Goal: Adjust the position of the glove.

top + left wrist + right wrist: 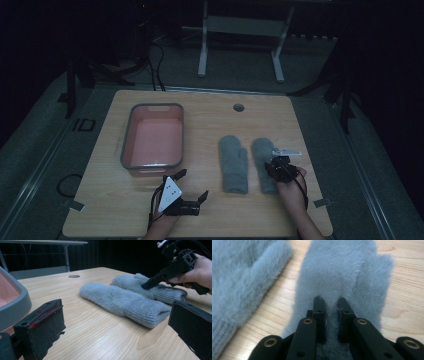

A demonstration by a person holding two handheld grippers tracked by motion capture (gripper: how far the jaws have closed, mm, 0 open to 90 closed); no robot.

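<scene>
Two grey fuzzy mittens lie side by side on the wooden table (300,120), cuffs toward me. On the right mitten (261,150) (135,281) (342,270) my right gripper (274,167) (146,286) (330,302) points down, its jaws drawn close with a ridge of fur pinched between them. The left mitten (233,162) (120,301) (244,272) lies flat and untouched. Near the table's front edge my left gripper (191,185) (115,322) stands wide open and holds nothing, left of the mittens.
A pink tub with a grey rim (125,145) (20,302) stands at the left, just beyond the left gripper. A round cable hole (238,107) (74,276) sits near the far edge. Behind the table are a white desk frame (202,50) and floor cables (155,70).
</scene>
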